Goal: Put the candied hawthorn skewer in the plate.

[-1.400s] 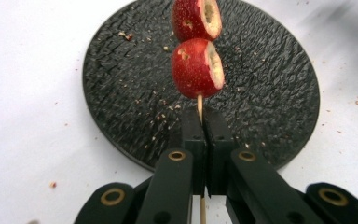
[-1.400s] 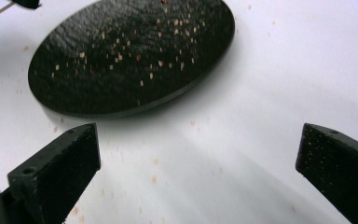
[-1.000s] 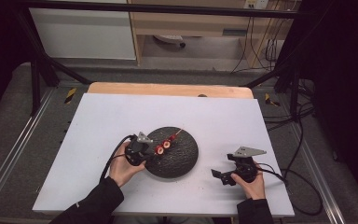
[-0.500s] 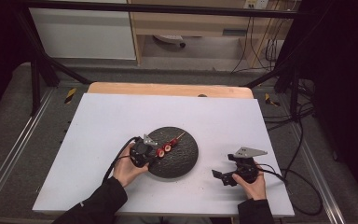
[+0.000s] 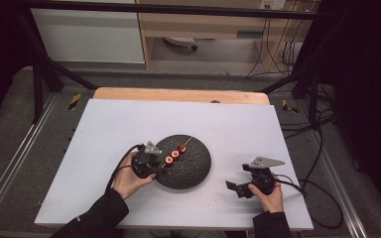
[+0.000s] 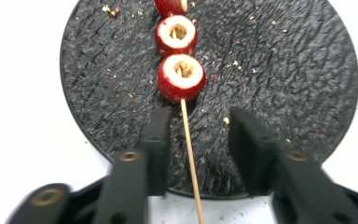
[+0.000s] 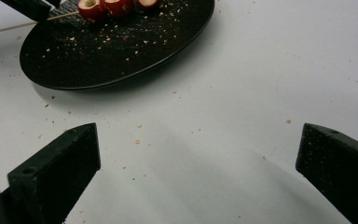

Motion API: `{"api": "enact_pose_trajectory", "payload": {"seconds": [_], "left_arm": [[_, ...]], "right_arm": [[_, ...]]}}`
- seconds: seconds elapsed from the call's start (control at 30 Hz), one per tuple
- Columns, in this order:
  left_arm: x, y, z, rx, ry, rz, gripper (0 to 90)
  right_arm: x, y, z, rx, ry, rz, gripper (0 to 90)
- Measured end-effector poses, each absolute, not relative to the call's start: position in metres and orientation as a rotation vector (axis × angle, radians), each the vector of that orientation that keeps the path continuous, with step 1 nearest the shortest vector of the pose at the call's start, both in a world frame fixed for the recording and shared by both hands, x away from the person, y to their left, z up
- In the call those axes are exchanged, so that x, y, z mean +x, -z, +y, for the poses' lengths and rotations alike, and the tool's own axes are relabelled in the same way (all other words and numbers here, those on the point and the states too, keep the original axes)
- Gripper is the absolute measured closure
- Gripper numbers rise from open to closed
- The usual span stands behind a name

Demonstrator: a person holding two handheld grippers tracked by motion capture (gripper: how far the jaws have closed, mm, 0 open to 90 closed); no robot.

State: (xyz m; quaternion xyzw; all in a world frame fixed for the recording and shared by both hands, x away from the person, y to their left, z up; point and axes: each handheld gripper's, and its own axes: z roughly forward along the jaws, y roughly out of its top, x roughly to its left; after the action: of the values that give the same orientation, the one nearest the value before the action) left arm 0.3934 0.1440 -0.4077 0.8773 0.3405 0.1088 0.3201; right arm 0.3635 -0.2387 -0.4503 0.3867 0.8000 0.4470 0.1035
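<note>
- Left claw [image 6: 199, 128] released: jaws just been opening, now parted on either side of the thin wooden skewer [image 6: 189, 154], pads clear of the stick though it runs between them.
- Skewer threaded with three small cored red fruit pieces [image 6: 181, 78], lying flat on the round black textured plate [image 6: 284, 70]; nearest fruit just ahead of the left claw's tips, the other two in a row beyond it.
- Bare handle end of the stick passing back between the jaws and out over the plate's near rim toward the hand.
- From the high view, left claw [image 5: 146, 161] at the plate's edge [image 5: 198, 171], fruit [image 5: 175, 154] just beyond it, pointed tip of the skewer at the far side.
- Right claw [image 7: 198, 172] spread wide with nothing between the jaws, hovering low over the white bench [image 7: 242, 84]; plate and skewer well ahead of it and off to one side, apart from it.
- In the high view, right claw [image 5: 238, 188] well apart from the plate.
- Judged done: loaded skewer set down on the plate and let go.
- Judged left: drawing the left claw back off the stick without dragging it; perhaps nothing more, as no loose fruit or spare sticks lie on the bench.
- Crumbs scattered over plate and bench, too small to identify.
</note>
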Motion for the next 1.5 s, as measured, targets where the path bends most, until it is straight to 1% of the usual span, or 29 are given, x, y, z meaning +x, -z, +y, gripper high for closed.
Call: {"api": "enact_pose_trajectory", "payload": {"seconds": [0.07, 0.3, 0.47, 0.6, 0.87, 1.03, 1.23, 1.5], "left_arm": [[0.392, 0.406, 0.149, 2.306, -0.284, 0.868, 44.7], [0.383, 0.402, 0.177, 2.265, -0.289, 0.817, 22.8], [0.378, 0.404, 0.202, 2.234, -0.303, 0.831, 13.3], [0.373, 0.409, 0.222, 2.212, -0.335, 0.858, 8.3], [0.359, 0.423, 0.254, 2.17, -0.369, 0.86, 6.8], [0.352, 0.435, 0.267, 2.125, -0.366, 0.874, 6.1], [0.347, 0.447, 0.28, 2.103, -0.349, 0.898, 7.2], [0.345, 0.452, 0.286, 2.102, -0.345, 0.911, 7.4]], "right_arm": [[0.363, 0.45, -0.239, 1.143, -1.313, 2.361, 0.5], [0.363, 0.45, -0.239, 1.141, -1.314, 2.354, 0.5], [0.363, 0.45, -0.239, 1.14, -1.299, 2.361, 0.5], [0.363, 0.451, -0.239, 1.147, -1.289, 2.361, 0.5], [0.363, 0.452, -0.238, 1.155, -1.275, 2.366, 0.5], [0.363, 0.452, -0.239, 1.156, -1.275, 2.365, 0.5], [0.362, 0.453, -0.238, 1.165, -1.26, 2.373, 0.5], [0.362, 0.454, -0.238, 1.164, -1.254, 2.385, 0.5]]}}
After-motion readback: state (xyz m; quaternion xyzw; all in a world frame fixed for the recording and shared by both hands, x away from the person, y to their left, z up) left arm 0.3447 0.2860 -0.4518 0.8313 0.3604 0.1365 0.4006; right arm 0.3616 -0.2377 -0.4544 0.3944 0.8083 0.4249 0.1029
